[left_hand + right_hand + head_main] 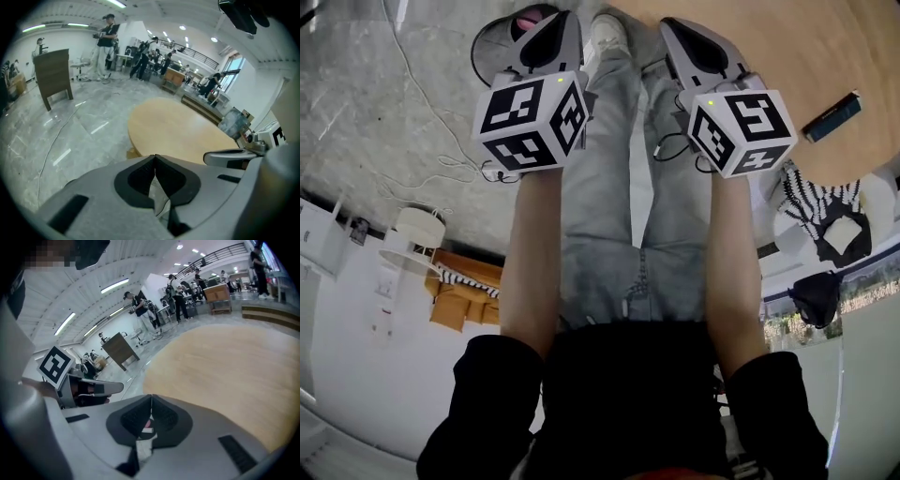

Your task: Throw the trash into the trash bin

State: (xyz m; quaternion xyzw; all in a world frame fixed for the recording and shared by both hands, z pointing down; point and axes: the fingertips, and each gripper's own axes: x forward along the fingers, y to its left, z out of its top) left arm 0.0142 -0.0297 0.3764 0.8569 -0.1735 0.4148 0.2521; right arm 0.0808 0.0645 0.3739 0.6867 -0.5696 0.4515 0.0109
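My left gripper is shut, and a pale crumpled scrap of trash is pinched behind its black pads. My right gripper is shut on a white and pink scrap. In the head view both grippers are held side by side above the person's legs, the left gripper on the left and the right gripper on the right. A dark round container with something pink in it lies under the left gripper's tip; I cannot tell whether it is the trash bin.
A round wooden table stands to the right, with a blue object on it. A white cable trails over the grey marble floor. A dark wooden stand and several people are far off in the hall.
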